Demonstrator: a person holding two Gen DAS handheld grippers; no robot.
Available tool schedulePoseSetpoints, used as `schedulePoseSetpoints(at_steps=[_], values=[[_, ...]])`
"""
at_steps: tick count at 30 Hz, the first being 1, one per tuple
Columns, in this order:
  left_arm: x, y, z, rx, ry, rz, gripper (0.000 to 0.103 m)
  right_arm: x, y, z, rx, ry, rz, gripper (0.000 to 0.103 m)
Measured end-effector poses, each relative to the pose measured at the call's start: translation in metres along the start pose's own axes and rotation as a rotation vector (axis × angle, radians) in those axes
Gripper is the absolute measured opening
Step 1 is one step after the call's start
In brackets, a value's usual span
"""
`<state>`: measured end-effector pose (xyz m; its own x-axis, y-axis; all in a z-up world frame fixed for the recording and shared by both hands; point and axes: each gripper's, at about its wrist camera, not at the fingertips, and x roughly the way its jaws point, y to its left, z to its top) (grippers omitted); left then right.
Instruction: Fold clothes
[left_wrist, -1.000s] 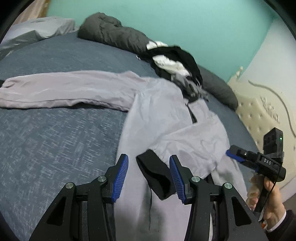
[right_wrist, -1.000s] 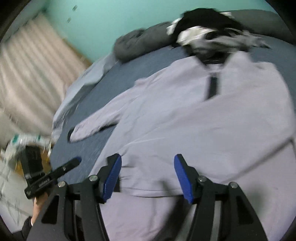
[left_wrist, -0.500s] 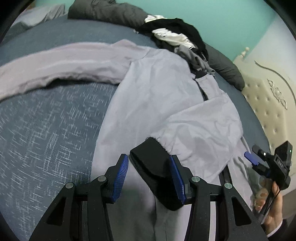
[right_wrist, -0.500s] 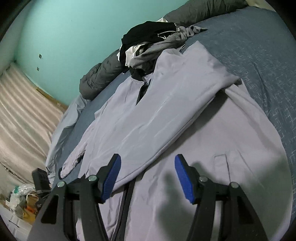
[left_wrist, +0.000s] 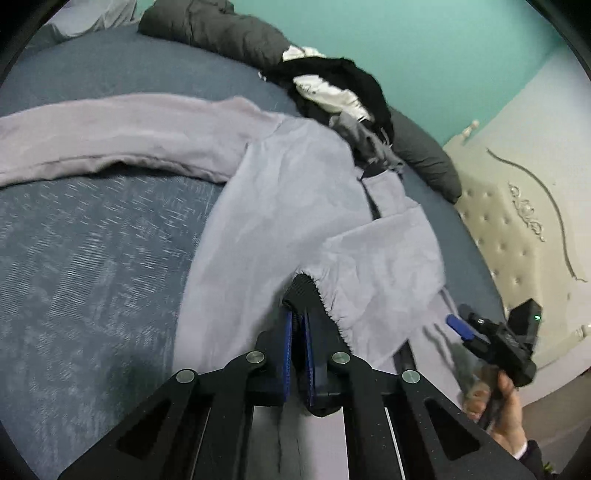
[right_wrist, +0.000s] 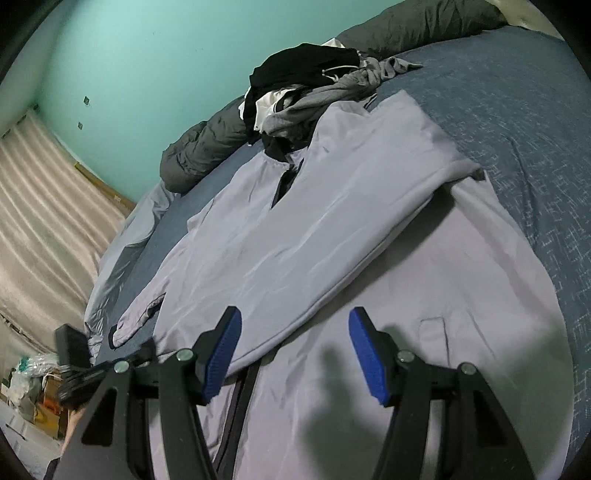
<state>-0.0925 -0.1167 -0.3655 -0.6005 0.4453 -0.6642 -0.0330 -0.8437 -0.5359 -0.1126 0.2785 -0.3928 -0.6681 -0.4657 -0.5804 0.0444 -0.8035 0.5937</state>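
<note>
Lilac-grey jacket (left_wrist: 295, 192) lies spread on the blue bedspread (left_wrist: 92, 258), collar toward the far clothes pile (left_wrist: 332, 88). One sleeve runs out to the left across the bed; the other sleeve (right_wrist: 332, 221) is folded diagonally over the jacket front, its black cuff (left_wrist: 301, 291) at the near end. Left gripper (left_wrist: 297, 332): jaws closing, blue pads nearly together w/ the cuff's edge pinched btwn them. Right gripper (right_wrist: 295, 350): jaws apart, nothing btwn them, hovering over the near hem by the dark zipper (right_wrist: 243, 391). A person's hand (left_wrist: 506, 410) holds the right gripper's handle at the right edge of the left wrist view. Grey duvet roll (right_wrist: 199, 147) along the teal wall (right_wrist: 147, 55).
</note>
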Motion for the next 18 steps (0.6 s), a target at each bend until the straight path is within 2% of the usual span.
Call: schedulePoseSetpoints(at_steps=[7,9,11,15,18], values=[[-0.004,0.006,-0.009,0.017,0.046,0.115,0.008,-0.004,-0.003,0.0,-0.004,-0.009,-0.018,0.061],[-0.007,0.002,-0.007,0.045,0.021,0.157,0.019,-0.006,-0.006,0.001,0.004,-0.013,-0.023,0.061],[-0.011,-0.003,-0.003,0.072,-0.011,0.184,0.049,-0.012,-0.01,0.004,0.01,-0.025,-0.038,0.061],[-0.021,-0.014,0.005,0.123,-0.08,0.211,0.052,-0.032,-0.023,0.018,0.038,-0.073,-0.075,0.061],[-0.018,-0.019,0.008,0.153,-0.077,0.191,0.052,-0.051,-0.038,0.03,0.072,-0.116,-0.153,0.061]])
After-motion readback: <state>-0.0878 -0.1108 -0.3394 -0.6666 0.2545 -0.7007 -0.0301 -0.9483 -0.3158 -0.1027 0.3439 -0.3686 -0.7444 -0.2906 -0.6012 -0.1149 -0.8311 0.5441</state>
